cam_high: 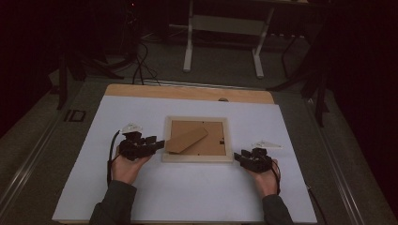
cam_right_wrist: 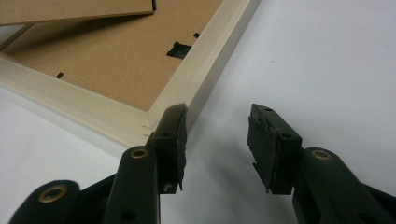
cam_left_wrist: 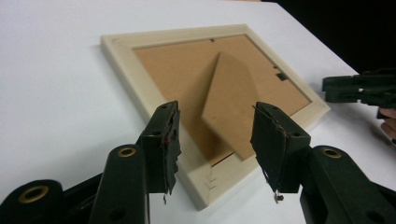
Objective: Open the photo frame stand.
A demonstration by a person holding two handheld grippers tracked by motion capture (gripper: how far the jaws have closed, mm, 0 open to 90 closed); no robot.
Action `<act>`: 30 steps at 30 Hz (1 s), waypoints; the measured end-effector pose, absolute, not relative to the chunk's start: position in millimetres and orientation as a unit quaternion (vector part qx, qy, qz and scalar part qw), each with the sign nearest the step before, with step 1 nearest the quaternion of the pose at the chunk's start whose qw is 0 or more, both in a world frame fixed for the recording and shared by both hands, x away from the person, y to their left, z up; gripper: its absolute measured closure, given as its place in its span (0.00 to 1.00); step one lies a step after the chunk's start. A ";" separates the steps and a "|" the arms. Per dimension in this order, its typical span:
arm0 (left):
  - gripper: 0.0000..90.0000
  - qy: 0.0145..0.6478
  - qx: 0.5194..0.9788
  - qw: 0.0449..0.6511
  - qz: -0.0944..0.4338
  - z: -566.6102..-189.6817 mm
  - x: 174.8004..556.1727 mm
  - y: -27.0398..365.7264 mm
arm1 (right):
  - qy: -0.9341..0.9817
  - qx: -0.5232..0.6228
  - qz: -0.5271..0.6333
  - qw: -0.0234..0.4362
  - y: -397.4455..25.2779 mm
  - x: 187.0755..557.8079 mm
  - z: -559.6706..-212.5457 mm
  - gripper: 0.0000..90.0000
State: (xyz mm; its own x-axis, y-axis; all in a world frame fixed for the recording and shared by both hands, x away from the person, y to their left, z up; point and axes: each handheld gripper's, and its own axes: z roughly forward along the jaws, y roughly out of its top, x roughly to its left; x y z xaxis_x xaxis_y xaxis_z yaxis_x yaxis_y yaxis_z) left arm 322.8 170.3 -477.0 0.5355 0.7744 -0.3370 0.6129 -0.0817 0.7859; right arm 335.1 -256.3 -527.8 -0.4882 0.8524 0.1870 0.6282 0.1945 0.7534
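A pale wooden picture frame [cam_high: 197,158] lies face down at the middle of the white sheet, brown backing board [cam_high: 213,140] up. Its brown stand flap [cam_high: 187,139] is lifted and points toward the frame's left side. My left gripper [cam_high: 158,144] is open at the frame's left edge. In the left gripper view the open left gripper [cam_left_wrist: 215,111] straddles the near corner of the frame [cam_left_wrist: 201,184], with the stand flap [cam_left_wrist: 231,107] raised between the jaws. My right gripper [cam_high: 238,155] is open just off the frame's near right corner. The right gripper [cam_right_wrist: 218,112] has its left jaw beside that corner of the frame [cam_right_wrist: 93,112], holding nothing.
The white sheet [cam_high: 187,192] covers a wooden table [cam_high: 187,92] whose far strip is bare. A small black turn clip [cam_right_wrist: 178,48] sits on the backing. The other gripper [cam_left_wrist: 359,88] shows at the right. Beyond the table are white desk legs [cam_high: 188,47] and cables [cam_high: 141,65] on the floor.
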 end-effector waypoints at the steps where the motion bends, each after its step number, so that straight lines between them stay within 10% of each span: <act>1: 0.58 0.472 0.733 0.483 0.082 -475.7 323.8 168.3 | 0.761 0.486 0.407 0.138 -255.8 335.1 -527.9 0.64; 30: 0.60 0.435 0.773 0.457 0.074 -461.7 366.1 136.2 | 0.760 0.480 0.413 0.142 -257.6 335.8 -524.6 0.63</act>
